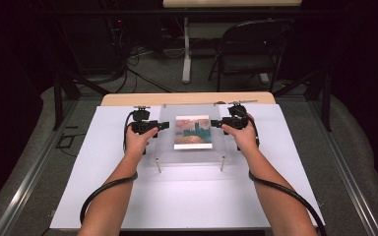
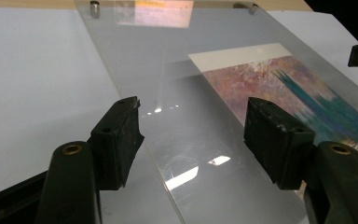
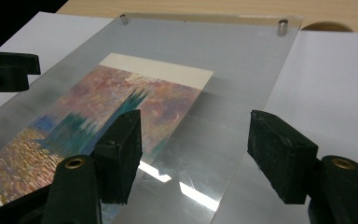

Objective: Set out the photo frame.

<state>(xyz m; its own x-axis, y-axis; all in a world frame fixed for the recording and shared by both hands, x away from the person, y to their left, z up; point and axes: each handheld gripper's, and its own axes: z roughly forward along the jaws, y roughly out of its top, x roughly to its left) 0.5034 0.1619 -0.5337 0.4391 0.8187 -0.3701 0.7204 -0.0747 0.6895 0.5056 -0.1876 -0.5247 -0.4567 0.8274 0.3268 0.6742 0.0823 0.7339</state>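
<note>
High view shows a clear acrylic sheet [image 1: 192,135] on metal standoffs [image 1: 159,166], a painted print [image 1: 193,132] beneath it. Left gripper [image 1: 165,125] and right gripper [image 1: 213,123] flank the sheet, jaws apart. Stiff, slick, scratch-prone: probably best clamped at opposite side edges.

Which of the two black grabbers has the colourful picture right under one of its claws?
The right hand-held gripper: one of its jaws sits over the painted picture under the clear sheet. The left hand-held gripper straddles the sheet's bare edge.
</note>
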